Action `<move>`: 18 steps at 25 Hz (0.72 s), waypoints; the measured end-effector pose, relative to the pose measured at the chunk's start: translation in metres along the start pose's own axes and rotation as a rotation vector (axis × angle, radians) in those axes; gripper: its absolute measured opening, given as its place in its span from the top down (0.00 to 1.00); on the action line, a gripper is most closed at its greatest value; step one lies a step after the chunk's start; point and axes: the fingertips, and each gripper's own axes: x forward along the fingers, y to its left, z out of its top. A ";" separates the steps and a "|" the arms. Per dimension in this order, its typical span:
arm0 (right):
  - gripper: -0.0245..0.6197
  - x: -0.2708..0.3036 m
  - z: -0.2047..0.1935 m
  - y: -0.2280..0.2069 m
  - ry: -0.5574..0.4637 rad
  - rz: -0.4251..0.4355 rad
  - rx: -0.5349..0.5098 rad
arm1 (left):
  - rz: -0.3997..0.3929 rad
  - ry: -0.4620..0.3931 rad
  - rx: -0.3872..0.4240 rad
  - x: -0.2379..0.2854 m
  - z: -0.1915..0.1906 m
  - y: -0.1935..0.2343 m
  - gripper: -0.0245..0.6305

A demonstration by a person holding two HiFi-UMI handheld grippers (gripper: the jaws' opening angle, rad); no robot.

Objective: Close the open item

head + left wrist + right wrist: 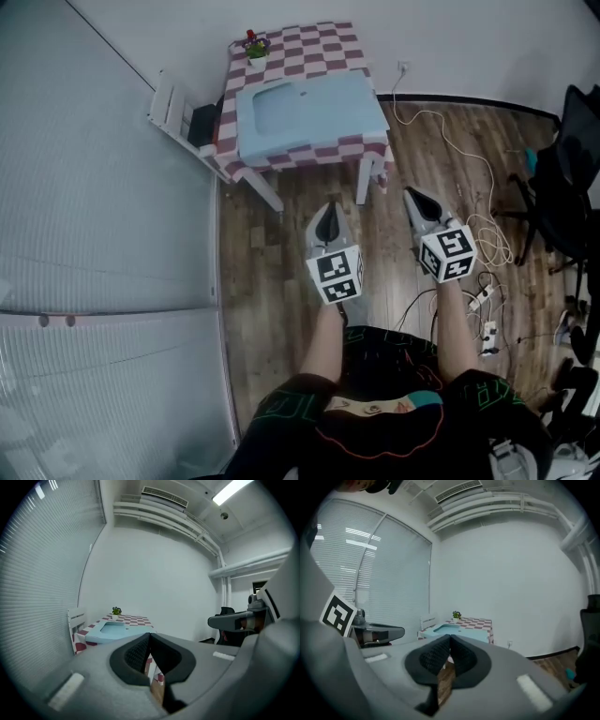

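A light blue flat case with a sunken panel on top lies on a small table with a red-and-white checked cloth. I cannot tell from here which part of it stands open. Both grippers hang over the wooden floor, well short of the table and pointing toward it. My left gripper is shut with nothing between its jaws, and my right gripper is shut and empty too. In the left gripper view the case shows far beyond the left gripper. In the right gripper view the case also lies far past the right gripper.
A small potted plant stands at the table's far left corner. A white slatted chair leans at the table's left, beside a wall of blinds. Loose cables and a power strip lie on the floor at right, near a black office chair.
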 end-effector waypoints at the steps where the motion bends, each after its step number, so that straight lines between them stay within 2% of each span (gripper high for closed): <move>1: 0.96 0.012 0.000 -0.002 0.007 0.004 0.001 | 0.003 0.006 -0.004 0.009 0.000 0.006 0.95; 9: 0.96 0.100 0.012 0.000 0.050 0.090 -0.035 | 0.071 0.025 -0.042 0.070 0.005 0.059 0.95; 18: 0.96 0.163 0.025 -0.016 0.056 0.090 -0.046 | 0.082 0.023 -0.040 0.127 0.017 0.095 0.95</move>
